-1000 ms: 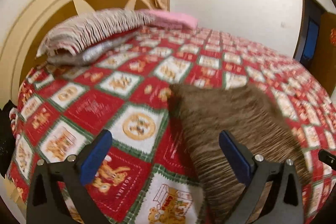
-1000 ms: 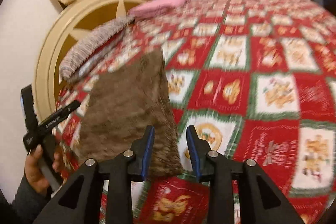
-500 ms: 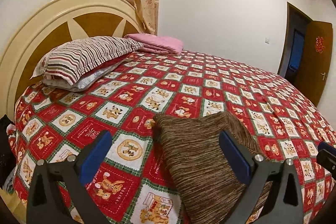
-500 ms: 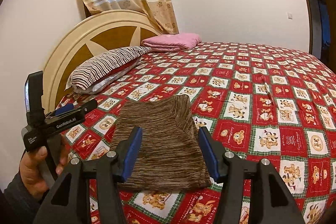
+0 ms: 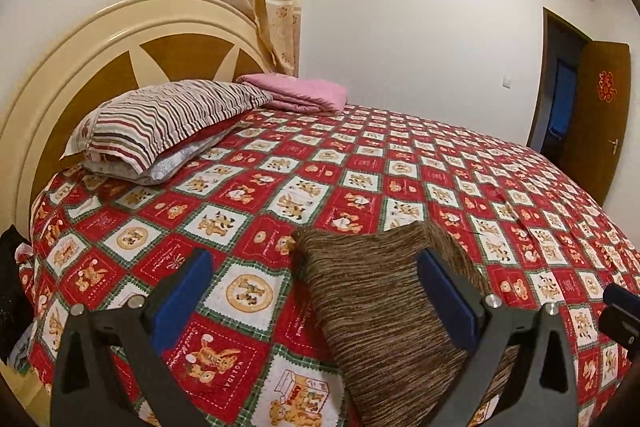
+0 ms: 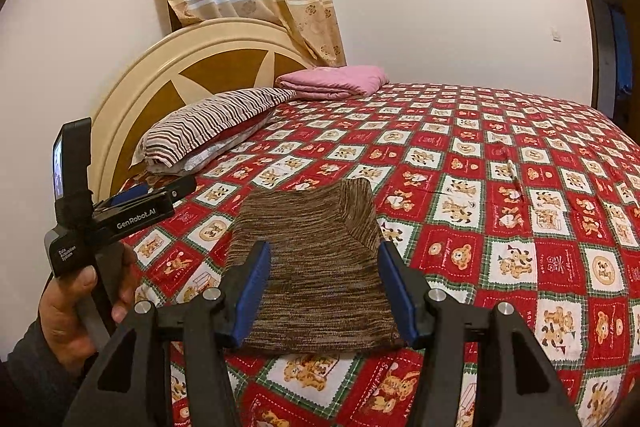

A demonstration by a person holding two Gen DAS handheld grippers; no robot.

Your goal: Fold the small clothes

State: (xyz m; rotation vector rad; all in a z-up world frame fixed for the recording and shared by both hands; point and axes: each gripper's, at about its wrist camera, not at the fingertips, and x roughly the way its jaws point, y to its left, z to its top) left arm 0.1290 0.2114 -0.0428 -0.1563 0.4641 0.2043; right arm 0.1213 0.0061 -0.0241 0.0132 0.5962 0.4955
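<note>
A brown striped knit garment (image 5: 380, 307) lies folded in a flat rectangle on the red Christmas-print bedcover (image 5: 280, 195), close to the near edge. My left gripper (image 5: 312, 263) hovers above its left part, open wide, with nothing between the blue pads. In the right wrist view the garment (image 6: 308, 223) lies straight ahead. My right gripper (image 6: 324, 251) hangs over its near end, open, and the pads touch no cloth. A person's hand (image 6: 80, 303) holds the left gripper's handle at the left edge of that view.
A striped pillow (image 5: 172, 123) and a folded pink blanket (image 5: 296, 93) lie by the round headboard (image 5: 80, 67). An open brown door (image 5: 596, 115) stands at the far right. Something dark (image 5: 10, 267) sits beside the bed's left edge.
Both grippers have risen and drawn back from the garment, so the views now take in the whole bed. The right jaws have widened. The garment lies still and folded.
</note>
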